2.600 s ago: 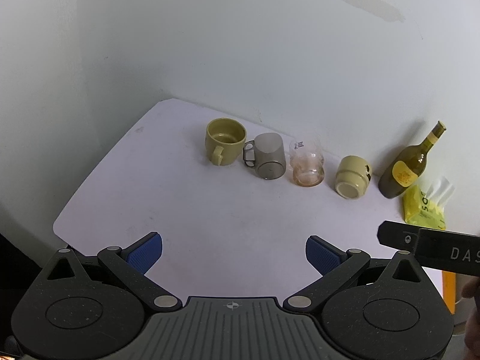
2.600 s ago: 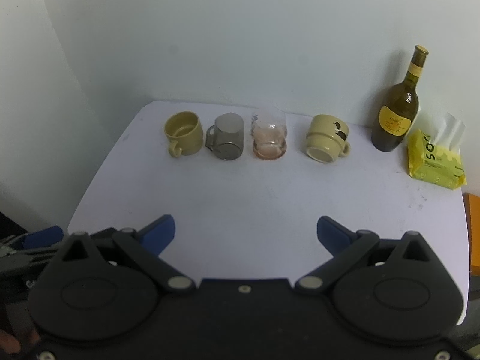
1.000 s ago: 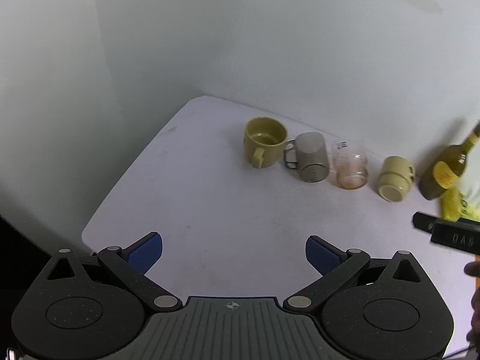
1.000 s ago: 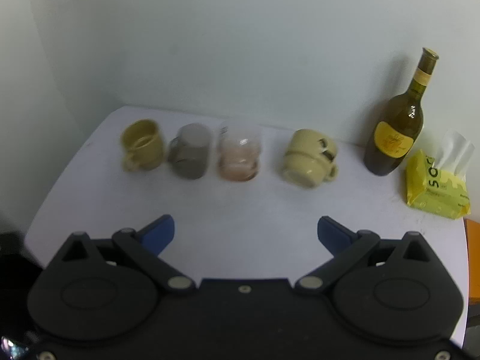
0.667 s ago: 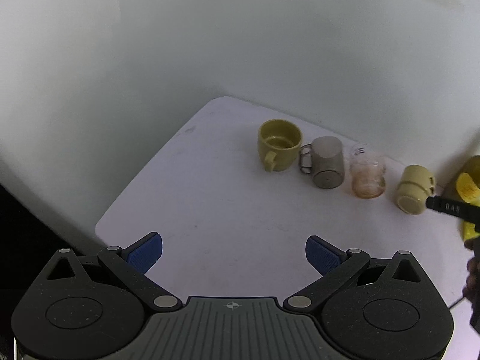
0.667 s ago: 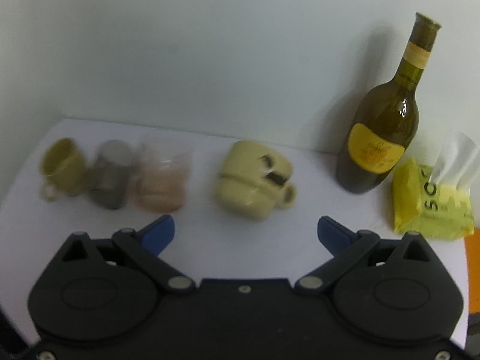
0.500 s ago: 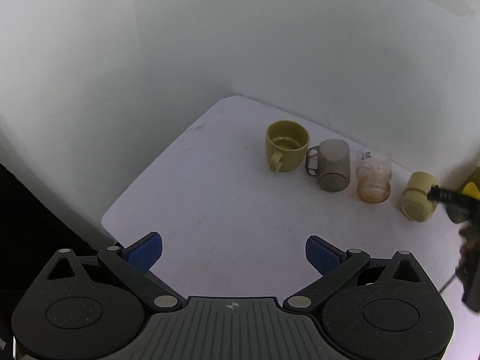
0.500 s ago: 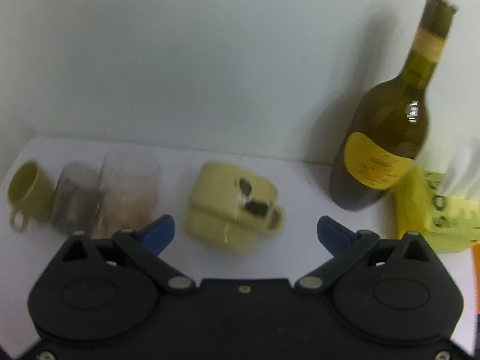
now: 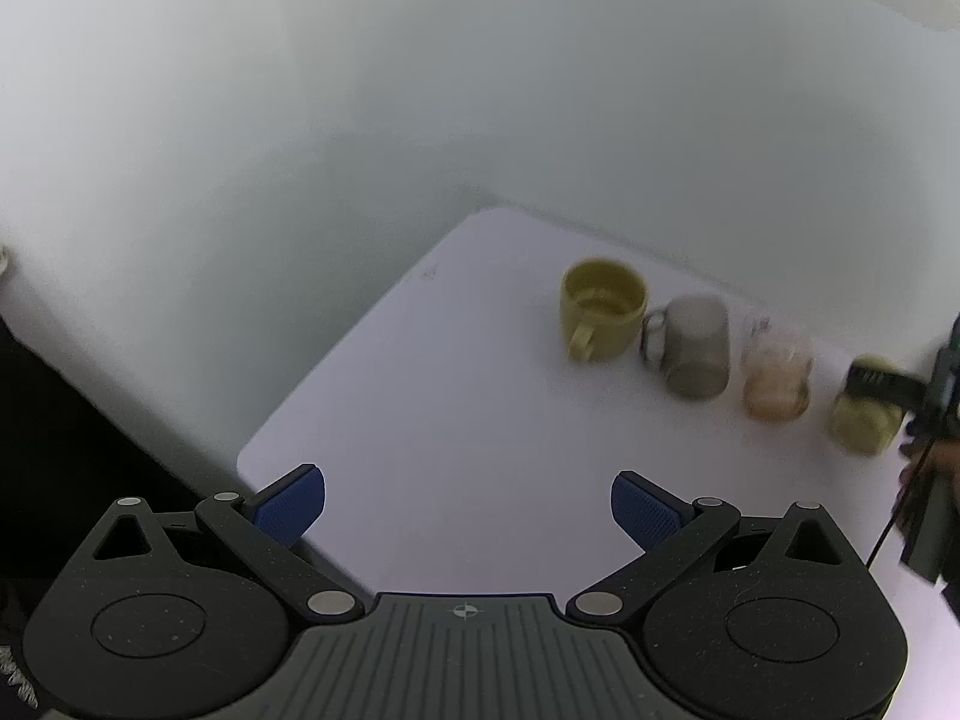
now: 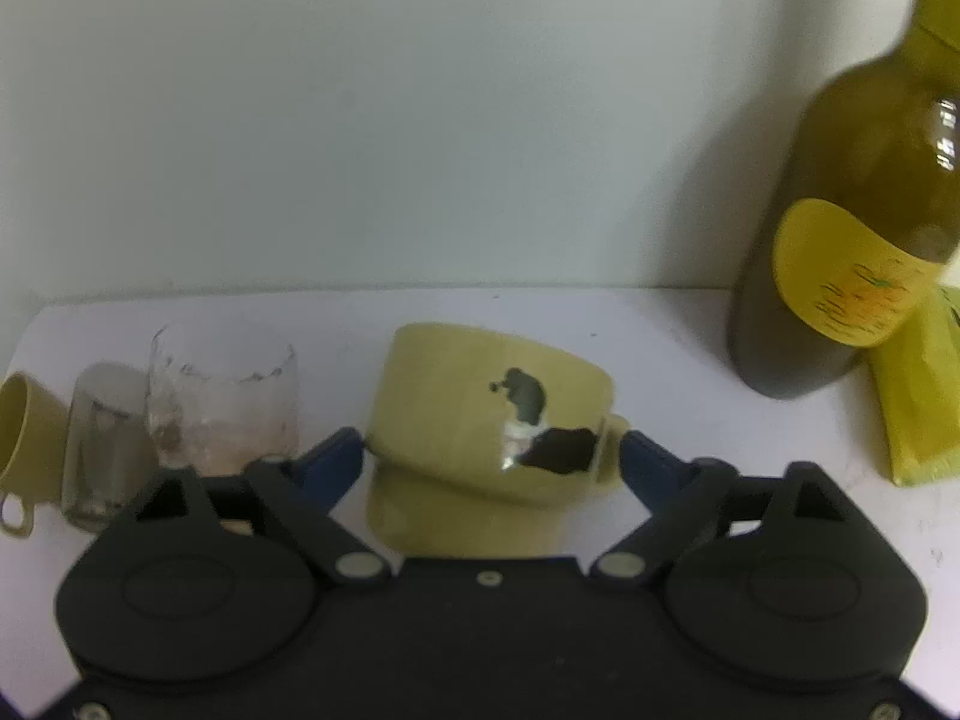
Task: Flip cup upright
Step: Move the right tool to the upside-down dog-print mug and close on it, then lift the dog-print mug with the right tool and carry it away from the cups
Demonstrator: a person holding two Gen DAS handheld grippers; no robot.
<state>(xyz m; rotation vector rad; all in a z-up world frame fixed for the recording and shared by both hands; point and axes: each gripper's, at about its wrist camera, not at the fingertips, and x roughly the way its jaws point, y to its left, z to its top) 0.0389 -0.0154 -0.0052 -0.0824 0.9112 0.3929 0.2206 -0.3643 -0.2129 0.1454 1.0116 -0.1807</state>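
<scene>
A pale yellow cup with a dark print point(image 10: 480, 414) lies on its side on the white table point(image 10: 672, 360), handle to the right. My right gripper point(image 10: 491, 456) is open with its blue fingertips on either side of the cup, close to it or just touching. In the left wrist view the same cup point(image 9: 864, 426) sits at the far right with the right gripper point(image 9: 900, 387) over it. My left gripper point(image 9: 468, 501) is open and empty, above the table's near left edge.
To the left of the cup stand a pinkish glass point(image 10: 222, 396), a grey glass mug point(image 10: 105, 438) and an upright olive mug point(image 10: 24, 438). A dark wine bottle point(image 10: 852, 228) and a yellow tissue pack point(image 10: 918, 390) stand to the right. A white wall is behind.
My right gripper has moved forward to the tipped cup, which now sits between its open fingers. My left gripper has drawn back and to the left.
</scene>
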